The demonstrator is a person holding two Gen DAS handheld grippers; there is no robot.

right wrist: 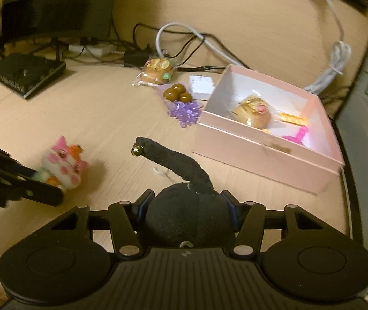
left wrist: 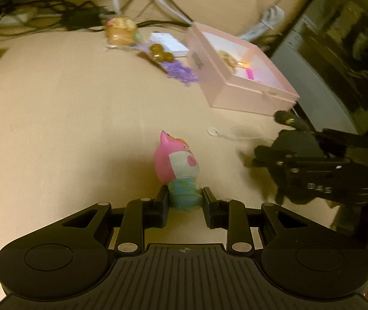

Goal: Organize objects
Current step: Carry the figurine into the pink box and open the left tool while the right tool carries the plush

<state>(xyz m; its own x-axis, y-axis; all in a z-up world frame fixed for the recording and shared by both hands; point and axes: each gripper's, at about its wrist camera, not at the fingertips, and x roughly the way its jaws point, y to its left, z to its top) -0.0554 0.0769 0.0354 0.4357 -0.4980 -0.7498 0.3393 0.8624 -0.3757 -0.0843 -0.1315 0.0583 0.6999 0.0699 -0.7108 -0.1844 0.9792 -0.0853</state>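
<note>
Both jaws are clamped on toys: my left gripper (left wrist: 185, 204) pinches the pink cat figurine (left wrist: 177, 165) by its blue base, head free above the pads, while my right gripper (right wrist: 186, 208) squeezes the round body of the black plush toy (right wrist: 184, 214), its tail with a small bell (right wrist: 136, 150) sticking forward. I read both grips as carries toward the pink box (right wrist: 258, 160), which sits open by the tabletop's right edge with a wrapped bun (right wrist: 253, 112) already inside. Beyond it, near the back edge, brown candies (right wrist: 177, 93), purple flakes (right wrist: 185, 112) and a packaged snack (right wrist: 156, 71) lie loose, probably waiting their turn
</note>
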